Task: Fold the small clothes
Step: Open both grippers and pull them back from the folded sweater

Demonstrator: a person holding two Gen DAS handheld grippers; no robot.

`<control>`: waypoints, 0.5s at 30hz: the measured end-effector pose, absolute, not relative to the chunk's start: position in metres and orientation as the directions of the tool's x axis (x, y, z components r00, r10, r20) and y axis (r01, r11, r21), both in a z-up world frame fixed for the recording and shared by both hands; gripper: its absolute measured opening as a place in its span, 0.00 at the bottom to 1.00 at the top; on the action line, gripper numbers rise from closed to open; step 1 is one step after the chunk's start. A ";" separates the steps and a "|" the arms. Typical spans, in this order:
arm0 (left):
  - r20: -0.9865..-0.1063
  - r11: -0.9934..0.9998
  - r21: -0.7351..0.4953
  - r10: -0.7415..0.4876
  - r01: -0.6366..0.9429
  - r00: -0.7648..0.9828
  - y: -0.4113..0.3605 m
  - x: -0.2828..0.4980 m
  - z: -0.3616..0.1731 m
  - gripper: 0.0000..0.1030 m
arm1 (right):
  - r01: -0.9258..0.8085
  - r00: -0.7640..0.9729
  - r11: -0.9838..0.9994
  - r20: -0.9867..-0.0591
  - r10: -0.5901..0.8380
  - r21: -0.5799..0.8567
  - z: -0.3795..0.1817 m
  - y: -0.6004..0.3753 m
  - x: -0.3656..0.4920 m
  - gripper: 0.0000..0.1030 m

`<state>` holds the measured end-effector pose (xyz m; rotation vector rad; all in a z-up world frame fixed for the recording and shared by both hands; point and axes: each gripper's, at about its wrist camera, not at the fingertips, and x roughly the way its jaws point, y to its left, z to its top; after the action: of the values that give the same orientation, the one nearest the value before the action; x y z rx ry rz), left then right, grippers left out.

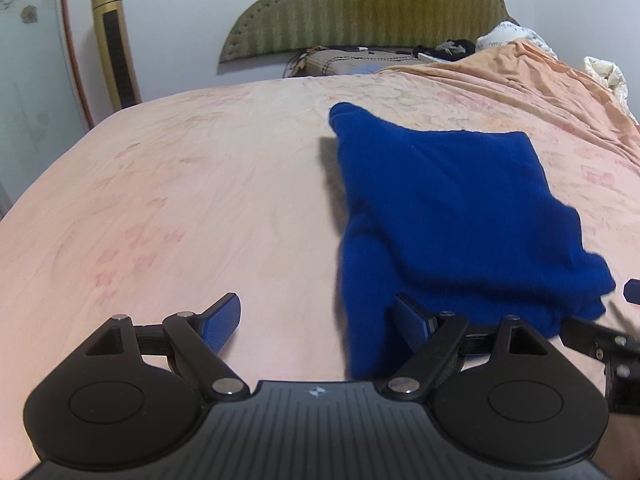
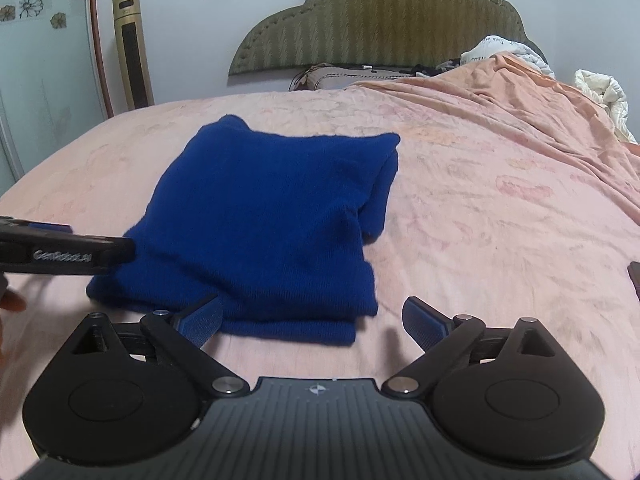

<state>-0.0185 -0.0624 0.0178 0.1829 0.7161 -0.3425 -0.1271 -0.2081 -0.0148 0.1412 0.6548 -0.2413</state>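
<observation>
A dark blue knit garment (image 1: 448,208) lies folded into a rough rectangle on the pink bedsheet (image 1: 180,200). My left gripper (image 1: 320,322) is open and empty, at the garment's near left edge, its right finger against the cloth. In the right wrist view the same garment (image 2: 272,216) sits ahead and left. My right gripper (image 2: 316,320) is open and empty at its near edge, left finger touching the fold. The left gripper's finger (image 2: 68,254) shows at the garment's left side.
A green padded headboard (image 1: 368,8) stands at the far end with pillows and dark items below it. A peach blanket (image 2: 540,120) is bunched on the right. A gold tower fan (image 1: 114,44) stands left of the bed.
</observation>
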 end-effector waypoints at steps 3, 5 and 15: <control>-0.650 0.935 0.021 -0.257 0.355 0.715 -0.052 -0.031 0.014 0.81 | 0.265 0.763 0.962 -0.623 -0.173 0.058 -0.021 -0.204 -0.131 0.95; -0.644 0.937 0.018 -0.256 0.348 0.721 -0.047 -0.038 0.012 0.81 | 0.267 0.759 0.962 -0.628 -0.171 0.060 -0.024 -0.201 -0.133 0.95; -0.638 0.932 0.013 -0.271 0.362 0.721 -0.042 -0.056 -0.005 0.81 | 0.275 0.762 0.961 -0.616 -0.201 0.027 -0.033 -0.185 -0.146 0.96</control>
<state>-0.0565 -0.0415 -0.0054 0.1400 0.6813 -0.3509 -0.1456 -0.1850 -0.0327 0.1186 0.6559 -0.2598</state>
